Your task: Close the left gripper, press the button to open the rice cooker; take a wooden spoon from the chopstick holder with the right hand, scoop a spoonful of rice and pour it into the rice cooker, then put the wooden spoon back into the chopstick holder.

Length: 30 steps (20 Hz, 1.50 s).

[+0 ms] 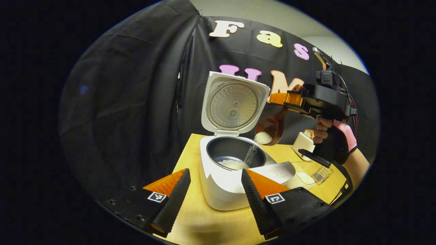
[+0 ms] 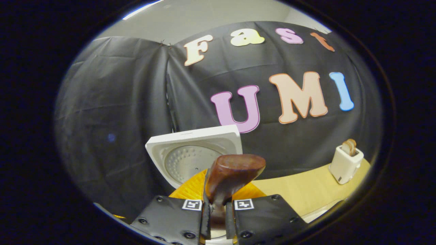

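Rice cooker: pour in progress, spoon tipped over pot

Rice cooker [image 1: 224, 177] sits on the wooden table [image 1: 211, 224], lid [image 1: 234, 103] swung fully up, dark inner pot open with a patch of rice already on its bottom. Right gripper [image 1: 289, 99] held by a gloved hand [image 1: 332, 141] above and to the side of the pot; its jaws are nearly together, clamped on the handle of the wooden spoon [image 1: 270, 129]. Bowl is tilted down, rice [image 1: 263, 137] streaming off the lip into the pot. Left gripper [image 1: 214, 190] hovers low in front of the cooker, jaws wide apart, holding nothing. Chopstick holder [image 1: 303, 143], small and white, stands near the back table edge, well apart from the cooker.

Risks, my read: stream falls close to the pot's near rim, so a small drift of the hand would drop grains on the cooker's white shoulder or the table. Fast tipping could scatter rice. Grip sits far up the handle, so the spoon could twist between the fingers.

Left gripper view gives the pot, the stream and a clear container [image 1: 315, 173] beside the cooker. Right gripper view gives the spoon's back [image 2: 231, 177] close up between its fingers, the lid [image 2: 196, 153] behind and the holder [image 2: 345, 162] with a wooden utensil top poking out.
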### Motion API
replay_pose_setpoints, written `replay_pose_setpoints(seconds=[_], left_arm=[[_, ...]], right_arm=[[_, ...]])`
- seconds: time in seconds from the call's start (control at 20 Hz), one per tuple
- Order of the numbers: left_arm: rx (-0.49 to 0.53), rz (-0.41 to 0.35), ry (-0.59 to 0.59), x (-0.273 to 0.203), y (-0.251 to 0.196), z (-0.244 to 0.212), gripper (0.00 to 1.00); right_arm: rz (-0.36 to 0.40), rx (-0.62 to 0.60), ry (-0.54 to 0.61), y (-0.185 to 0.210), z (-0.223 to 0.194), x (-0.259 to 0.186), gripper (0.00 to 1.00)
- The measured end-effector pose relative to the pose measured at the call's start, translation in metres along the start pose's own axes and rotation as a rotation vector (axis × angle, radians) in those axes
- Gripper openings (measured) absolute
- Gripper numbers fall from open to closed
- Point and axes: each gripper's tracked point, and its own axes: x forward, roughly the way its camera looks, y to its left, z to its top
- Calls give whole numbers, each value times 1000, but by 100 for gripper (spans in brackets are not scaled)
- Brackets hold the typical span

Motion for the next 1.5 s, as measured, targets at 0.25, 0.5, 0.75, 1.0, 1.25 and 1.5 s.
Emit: replay_pose_setpoints(seconds=[0.25,0.5,0.75,1.0,1.25,1.5], left_arm=[[1,7,-1,-1,1,-1,89],[11,18,-6,0,3,-1,89],[15,32,-22,-3,1,3,89],[30,32,-35,-7,-10,9,89],[37,16,-45,0,-39,21,88],[19,-3,-88,11,-65,57,88]], right_arm=[[50,-220,-56,29,2,-5,19],[98,-350,-98,52,-2,-15,20],[133,-177,-51,42,-2,-16,21],[121,36,-29,5,9,-25,20],[95,244,-17,-48,20,-47,21],[23,393,-13,-130,29,-80,20]])
